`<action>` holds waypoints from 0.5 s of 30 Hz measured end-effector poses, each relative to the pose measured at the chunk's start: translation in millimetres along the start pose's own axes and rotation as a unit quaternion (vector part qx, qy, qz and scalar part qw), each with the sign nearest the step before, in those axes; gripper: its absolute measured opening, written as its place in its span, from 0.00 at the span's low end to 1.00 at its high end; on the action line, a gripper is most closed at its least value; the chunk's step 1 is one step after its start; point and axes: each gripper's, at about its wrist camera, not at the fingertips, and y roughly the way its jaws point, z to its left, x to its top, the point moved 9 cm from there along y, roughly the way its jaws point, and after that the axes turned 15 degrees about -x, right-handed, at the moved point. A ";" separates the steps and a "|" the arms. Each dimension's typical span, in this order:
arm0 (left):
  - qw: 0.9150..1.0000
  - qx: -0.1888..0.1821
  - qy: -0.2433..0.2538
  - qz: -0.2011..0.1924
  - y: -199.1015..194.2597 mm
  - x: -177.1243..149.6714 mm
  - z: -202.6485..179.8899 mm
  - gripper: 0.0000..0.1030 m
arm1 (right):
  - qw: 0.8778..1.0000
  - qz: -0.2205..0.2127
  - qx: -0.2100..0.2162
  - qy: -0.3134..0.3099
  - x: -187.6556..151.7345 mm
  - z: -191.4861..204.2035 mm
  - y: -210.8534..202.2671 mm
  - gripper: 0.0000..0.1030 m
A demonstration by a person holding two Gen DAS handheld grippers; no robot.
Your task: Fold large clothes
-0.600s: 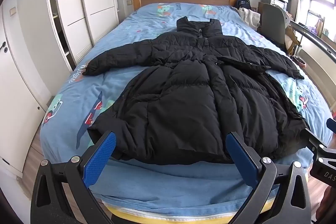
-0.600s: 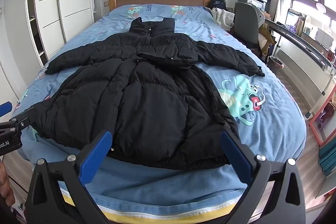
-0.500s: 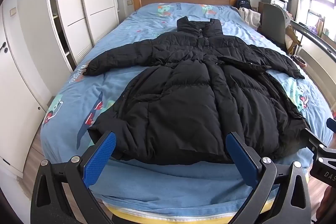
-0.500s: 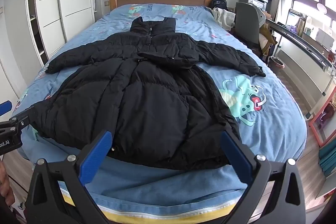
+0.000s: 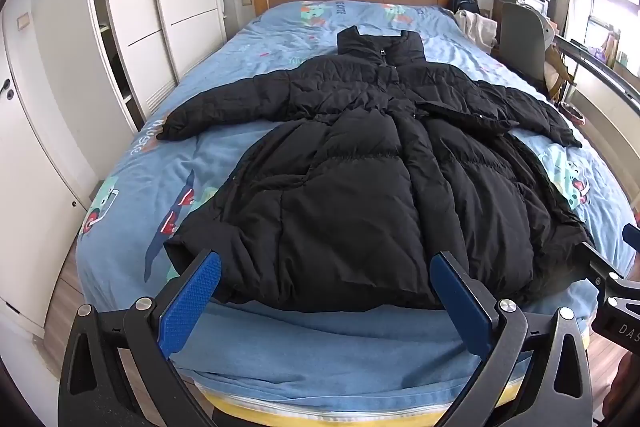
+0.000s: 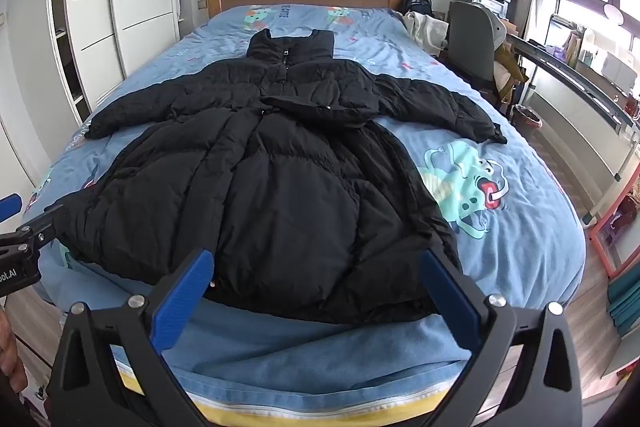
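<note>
A black puffer coat lies spread on the bed; left claw and right claw both gape wide, empty, near its hem.

black puffer coat | flat, front up (zipped) | sleeves spread | on bed

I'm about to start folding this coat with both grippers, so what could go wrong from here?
The puffy black quilted coat is thick and slippery-looking, so a shallow pinch by the open left gripper or right gripper may slip off. Its hem lies near the foot edge of the bed with the blue cartoon-print sheet, so a pull toward you could drag it off. The flap lying across the chest may bunch into the fold.
</note>
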 end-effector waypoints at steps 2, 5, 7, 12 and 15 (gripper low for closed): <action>1.000 -0.002 0.000 0.003 1.4 -1.2 -0.8 1.00 | 1.000 0.002 -0.001 -0.001 -3.4 0.0 5.9 1.00; 1.000 -0.004 -0.002 0.007 3.6 -1.9 -0.3 1.00 | 1.000 0.004 -0.001 -0.002 -2.8 -1.2 6.8 1.00; 1.000 -0.006 -0.004 0.008 3.1 -2.4 0.8 1.00 | 1.000 0.005 -0.002 -0.002 -3.5 -1.5 8.3 1.00; 1.000 -0.007 -0.010 0.010 4.1 -2.5 4.5 1.00 | 1.000 0.012 -0.005 -0.002 -6.9 -3.0 14.1 1.00; 1.000 -0.006 -0.013 0.011 4.9 -2.5 7.1 1.00 | 1.000 0.014 -0.007 -0.003 -7.7 -2.6 16.3 1.00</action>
